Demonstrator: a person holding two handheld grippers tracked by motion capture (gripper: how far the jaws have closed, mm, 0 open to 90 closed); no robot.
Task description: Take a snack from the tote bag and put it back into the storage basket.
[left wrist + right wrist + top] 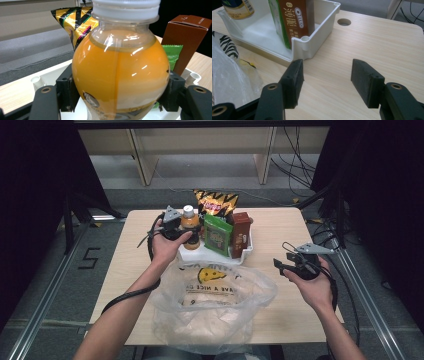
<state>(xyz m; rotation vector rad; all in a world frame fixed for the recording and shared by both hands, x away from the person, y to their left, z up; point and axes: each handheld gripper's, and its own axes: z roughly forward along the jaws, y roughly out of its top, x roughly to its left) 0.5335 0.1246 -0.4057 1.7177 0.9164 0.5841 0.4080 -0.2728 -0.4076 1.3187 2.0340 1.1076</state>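
Observation:
A bottle of orange juice with a white cap stands upright at the left end of the white tray. My left gripper is shut on it, one black pad pressing on each side of its round body. Beside it in the tray stand a green packet, a brown Oreo box and a yellow-black chips bag. My right gripper hovers open over bare wood to the right of the tray, nothing between its pads.
A crumpled clear plastic bag with a yellow smiley print lies at the table's near edge, in front of the tray. A round hole is cut in the tabletop behind the tray's corner. Cables trail from both grippers.

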